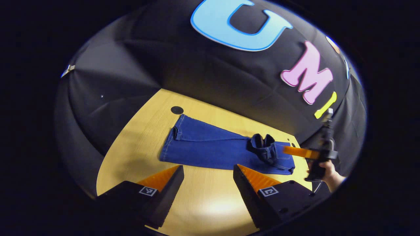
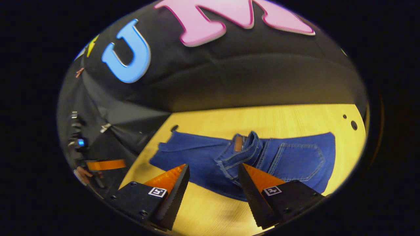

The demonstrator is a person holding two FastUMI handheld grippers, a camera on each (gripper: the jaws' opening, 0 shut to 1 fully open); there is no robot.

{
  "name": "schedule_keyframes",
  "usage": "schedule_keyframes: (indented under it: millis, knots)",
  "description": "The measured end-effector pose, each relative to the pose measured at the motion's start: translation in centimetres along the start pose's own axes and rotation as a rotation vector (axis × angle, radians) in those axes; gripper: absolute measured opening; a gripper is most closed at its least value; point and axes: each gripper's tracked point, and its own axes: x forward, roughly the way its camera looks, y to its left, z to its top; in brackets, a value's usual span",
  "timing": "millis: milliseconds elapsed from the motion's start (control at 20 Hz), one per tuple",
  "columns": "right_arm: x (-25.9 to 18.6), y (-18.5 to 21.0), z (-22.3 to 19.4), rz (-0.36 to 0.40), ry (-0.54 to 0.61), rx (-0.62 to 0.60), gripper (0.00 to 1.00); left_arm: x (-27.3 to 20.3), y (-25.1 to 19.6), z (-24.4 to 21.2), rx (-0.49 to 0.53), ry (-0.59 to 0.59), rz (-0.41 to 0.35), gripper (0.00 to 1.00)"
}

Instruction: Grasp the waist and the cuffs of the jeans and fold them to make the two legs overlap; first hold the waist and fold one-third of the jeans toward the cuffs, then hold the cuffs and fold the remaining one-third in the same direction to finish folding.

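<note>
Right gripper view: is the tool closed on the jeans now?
No. The right tool stands open above the jeans, its fingers apart and gripping nothing.

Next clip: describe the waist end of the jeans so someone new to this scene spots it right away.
Start at the wooden table under the black booth wall, where blue jeans lie lengthwise. The waist is the bunched, raised band folded back onto the legs mid-garment, bearing a small brown patch, unlike the flat cuffs at the far end.
</note>
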Motion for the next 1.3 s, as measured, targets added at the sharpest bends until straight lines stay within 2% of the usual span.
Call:
schedule_keyframes:
  millis: [100,300,400,500,550,700,750,900,950,1000,1100,1150,1200,1300]
  knots:
    - [-4.5,-1.1,0.9,-0.003,-0.034,-0.023,0.9,3.0,1.3,1.0,-0.038,0.075,0.019,0.97]
    - [-11.3,-6.3,-0.1,-0.11,-0.046,-0.039,0.9,8.0,5.9,1.4,-0.07,0.262,0.153,0.97]
    - [-13.8,-8.7,-0.8,-0.158,-0.033,-0.058,0.9,10.5,7.3,2.6,-0.012,0.293,0.206,0.96]
    - [-15.0,-10.8,-1.7,-0.197,-0.004,-0.062,0.9,12.9,7.8,2.8,0.05,0.337,0.2,0.97]
    - [-15.4,-11.7,-1.7,-0.223,-0.007,-0.058,0.9,13.7,8.8,2.6,0.092,0.376,0.233,0.96]
    - [-16.1,-11.9,-0.5,-0.22,-0.04,-0.051,0.9,14.7,10.8,1.4,0.201,0.486,0.337,0.94]
    - [-16.1,-11.7,-0.2,-0.213,-0.049,-0.047,0.9,15.3,10.1,2.4,0.243,0.455,0.312,0.96]
    - [-15.8,-11.8,0.0,-0.194,-0.049,-0.031,0.9,15.2,9.7,0.7,0.305,0.557,0.301,0.94]
    - [-15.6,-11.6,0.1,-0.19,-0.045,-0.027,0.9,15.2,9.2,0.9,0.316,0.553,0.297,0.88]
    - [-15.4,-11.4,0.3,-0.178,-0.048,-0.019,0.9,15.4,8.7,0.5,0.319,0.575,0.289,0.87]
    - [-15.3,-11.3,0.5,-0.163,-0.053,-0.012,0.9,16.5,6.8,-0.4,0.342,0.577,0.255,0.6]
    - [-15.2,-11.4,0.5,-0.163,-0.051,-0.012,0.9,16.9,6.3,-0.5,0.357,0.573,0.272,0.24]
    - [-15.3,-11.4,0.4,-0.163,-0.05,-0.014,0.9,17.2,6.1,-0.4,0.358,0.57,0.285,0.13]
    - [-15.7,-11.2,0.4,-0.16,-0.052,-0.024,0.9,16.6,5.9,-0.1,0.349,0.579,0.301,0.08]
